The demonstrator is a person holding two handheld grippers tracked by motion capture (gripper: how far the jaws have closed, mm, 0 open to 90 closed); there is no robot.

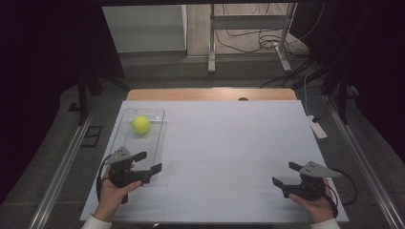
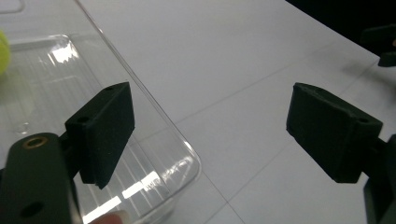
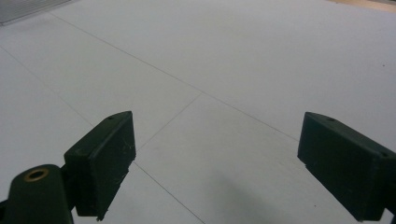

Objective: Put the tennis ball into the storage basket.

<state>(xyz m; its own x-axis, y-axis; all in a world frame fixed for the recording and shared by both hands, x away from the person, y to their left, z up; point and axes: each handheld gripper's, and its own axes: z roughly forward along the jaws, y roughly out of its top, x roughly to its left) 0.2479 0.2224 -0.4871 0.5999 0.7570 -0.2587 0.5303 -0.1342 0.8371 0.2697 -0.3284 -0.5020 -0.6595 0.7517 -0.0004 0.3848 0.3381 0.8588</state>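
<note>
High view puts the yellow ball (image 1: 141, 124) inside a clear tray (image 1: 157, 114) by the desk's (image 1: 229, 143) left edge, toward the tray's far end. The left gripper (image 1: 149, 162) hovers at the tray's near end, jaws spread wide with nothing between them; in the left gripper view one jaw hangs over the tray's near corner (image 2: 187, 158). To do this well, I'd judge it should lift above the rim, travel along the tray, and straddle the ball squarely before closing. The right gripper (image 1: 285, 173) rests near the front right corner, equally wide and empty, well apart. Bare desk stretches between them, leaving plenty of room.
</note>
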